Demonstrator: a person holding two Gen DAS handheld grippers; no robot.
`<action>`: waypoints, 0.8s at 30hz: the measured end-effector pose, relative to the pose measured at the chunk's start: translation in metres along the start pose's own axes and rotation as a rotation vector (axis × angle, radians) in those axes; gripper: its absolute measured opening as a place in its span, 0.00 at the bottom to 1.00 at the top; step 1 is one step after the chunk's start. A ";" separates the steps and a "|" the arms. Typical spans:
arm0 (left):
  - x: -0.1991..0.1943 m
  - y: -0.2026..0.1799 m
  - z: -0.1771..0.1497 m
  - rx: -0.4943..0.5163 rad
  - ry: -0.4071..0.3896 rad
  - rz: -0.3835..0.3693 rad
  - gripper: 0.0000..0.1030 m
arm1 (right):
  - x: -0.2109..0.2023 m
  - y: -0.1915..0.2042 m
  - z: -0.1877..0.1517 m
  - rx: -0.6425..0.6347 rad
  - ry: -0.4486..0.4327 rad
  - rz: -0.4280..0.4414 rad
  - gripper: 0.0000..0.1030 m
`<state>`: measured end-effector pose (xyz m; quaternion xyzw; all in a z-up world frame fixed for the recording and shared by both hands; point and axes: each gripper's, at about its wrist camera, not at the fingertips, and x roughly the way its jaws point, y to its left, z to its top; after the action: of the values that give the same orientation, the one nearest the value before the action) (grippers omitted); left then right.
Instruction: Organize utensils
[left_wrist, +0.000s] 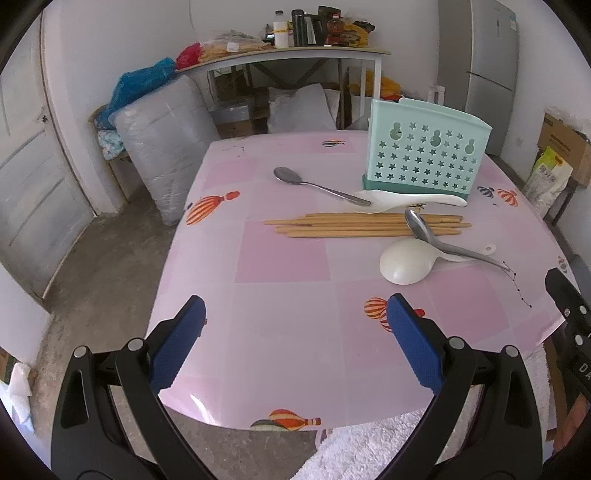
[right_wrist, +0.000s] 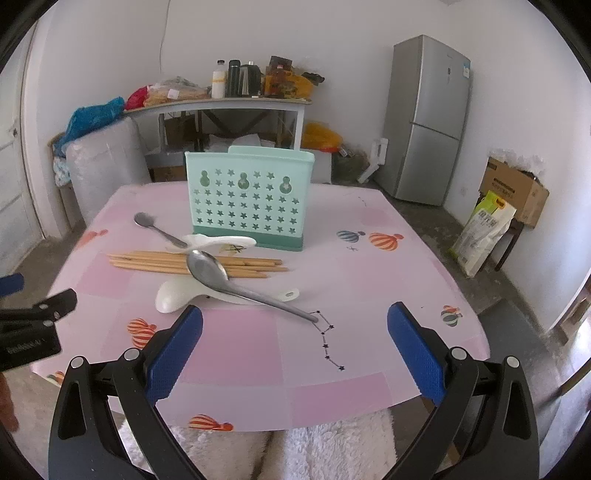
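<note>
A mint-green utensil holder (left_wrist: 424, 155) (right_wrist: 249, 197) with star holes stands upright at the far side of the pink table (left_wrist: 284, 325) (right_wrist: 351, 280). In front of it lie several wooden chopsticks (left_wrist: 351, 225) (right_wrist: 155, 260), a white ceramic spoon (left_wrist: 406, 199) (right_wrist: 221, 242), a metal spoon (left_wrist: 317, 184) (right_wrist: 159, 229), a second metal spoon (left_wrist: 439, 240) (right_wrist: 236, 284) resting across a white rice paddle (left_wrist: 406, 262) (right_wrist: 177, 295). My left gripper (left_wrist: 295, 314) and right gripper (right_wrist: 295, 325) both stand open and empty over the near edge of the table.
A white fluffy cloth (left_wrist: 369, 446) (right_wrist: 314, 446) lies below the table's near edge. Behind stand a cluttered side table (right_wrist: 221, 99), a grey wrapped bundle (left_wrist: 162, 140), a fridge (right_wrist: 428, 118) and a cardboard box (right_wrist: 513, 188). The right gripper's body (left_wrist: 569, 317) shows at the left view's edge.
</note>
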<state>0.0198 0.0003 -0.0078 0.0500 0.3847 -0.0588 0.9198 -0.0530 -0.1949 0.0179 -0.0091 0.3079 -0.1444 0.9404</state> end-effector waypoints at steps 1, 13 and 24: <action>0.003 0.001 0.001 -0.004 0.008 -0.009 0.92 | 0.002 0.001 0.000 -0.005 0.006 -0.001 0.95; 0.055 0.028 0.031 -0.120 0.106 -0.343 0.92 | 0.029 0.010 -0.011 -0.041 0.074 0.165 0.95; 0.164 0.048 0.142 -0.049 0.055 -0.228 0.88 | 0.056 0.010 -0.010 -0.005 0.127 0.194 0.95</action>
<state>0.2408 0.0170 -0.0232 -0.0151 0.4141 -0.1523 0.8973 -0.0133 -0.2001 -0.0239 0.0279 0.3667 -0.0521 0.9284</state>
